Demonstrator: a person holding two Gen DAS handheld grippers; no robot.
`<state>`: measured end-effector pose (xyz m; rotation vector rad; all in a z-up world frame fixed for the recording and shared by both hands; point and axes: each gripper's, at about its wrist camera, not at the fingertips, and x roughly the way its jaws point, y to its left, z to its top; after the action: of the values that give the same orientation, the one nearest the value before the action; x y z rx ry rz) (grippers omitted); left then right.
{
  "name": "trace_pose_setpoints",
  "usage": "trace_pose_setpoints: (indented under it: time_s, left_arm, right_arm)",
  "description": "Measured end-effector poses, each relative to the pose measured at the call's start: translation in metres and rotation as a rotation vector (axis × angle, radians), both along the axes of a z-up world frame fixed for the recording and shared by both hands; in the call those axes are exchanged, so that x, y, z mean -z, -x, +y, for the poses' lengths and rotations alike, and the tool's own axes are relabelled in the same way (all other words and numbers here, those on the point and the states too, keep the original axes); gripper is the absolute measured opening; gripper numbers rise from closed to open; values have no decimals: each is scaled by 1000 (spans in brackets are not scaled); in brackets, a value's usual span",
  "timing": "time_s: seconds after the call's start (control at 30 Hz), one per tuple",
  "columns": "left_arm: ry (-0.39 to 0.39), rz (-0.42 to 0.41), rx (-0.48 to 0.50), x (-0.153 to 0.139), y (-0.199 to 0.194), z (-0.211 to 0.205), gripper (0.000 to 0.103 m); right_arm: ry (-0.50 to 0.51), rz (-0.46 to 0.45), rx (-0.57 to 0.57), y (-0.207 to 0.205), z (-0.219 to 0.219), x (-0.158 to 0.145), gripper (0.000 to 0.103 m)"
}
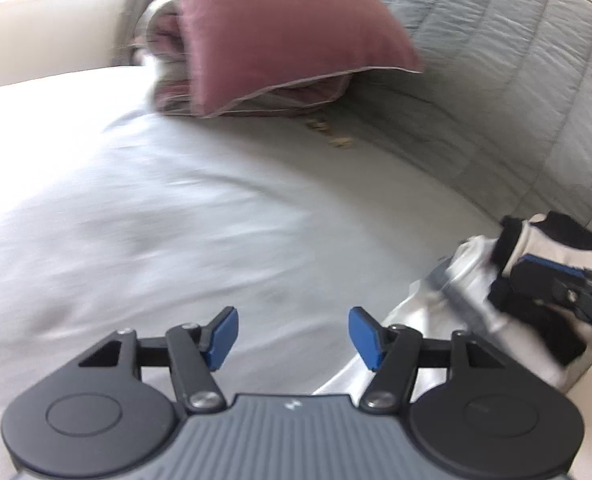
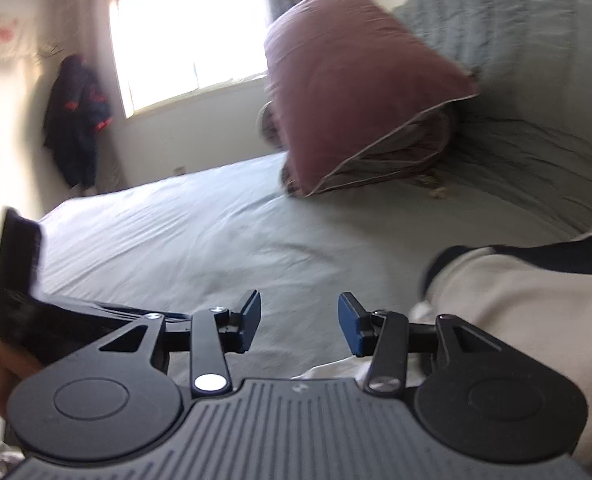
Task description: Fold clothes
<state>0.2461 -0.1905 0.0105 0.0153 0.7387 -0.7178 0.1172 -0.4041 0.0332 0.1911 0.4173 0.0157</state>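
A white garment with black trim [image 1: 475, 276] lies bunched at the right on the pale bed sheet [image 1: 176, 220]. In the right wrist view it [image 2: 515, 312] lies at the right, beside and under my right gripper. My left gripper [image 1: 294, 338] is open and empty above the sheet, left of the garment. My right gripper [image 2: 299, 324] is open and empty over the sheet; in the left wrist view it [image 1: 567, 280] hovers at the garment's right part. The left gripper's body [image 2: 28, 292] shows at the left of the right wrist view.
A maroon pillow [image 1: 288, 32] sits on folded bedding at the far side of the bed. A grey quilted cover [image 1: 515, 80] runs along the right. A window [image 2: 188, 32] and a dark jacket hanging on the wall [image 2: 76, 120] are beyond the bed.
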Motion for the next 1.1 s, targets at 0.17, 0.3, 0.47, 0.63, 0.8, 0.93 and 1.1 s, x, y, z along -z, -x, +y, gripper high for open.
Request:
trace_pose_setpoints:
  time_s: [0.17, 0.3, 0.47, 0.63, 0.8, 0.93, 1.1]
  left_arm:
    - [-78, 11, -88, -3, 6, 74, 66]
    - [-142, 7, -110, -4, 18, 124, 68]
    - [-273, -30, -124, 0, 36, 177, 69]
    - [-325, 3, -228, 17, 34, 236, 69]
    - [-325, 52, -254, 40, 28, 265, 68]
    - [-273, 37, -240, 46, 33, 275, 68]
    - [-302, 18, -210, 46, 39, 265, 49]
  right_arm:
    - [12, 43, -74, -17, 20, 10, 47]
    - [37, 58, -167, -29, 42, 23, 47]
    - [70, 84, -277, -45, 68, 45, 47]
    - [151, 135, -306, -54, 85, 67, 47]
    - [190, 206, -287, -60, 86, 81, 47]
    - [242, 225, -280, -65, 92, 94, 47]
    - [303, 224, -300, -63, 102, 95, 37]
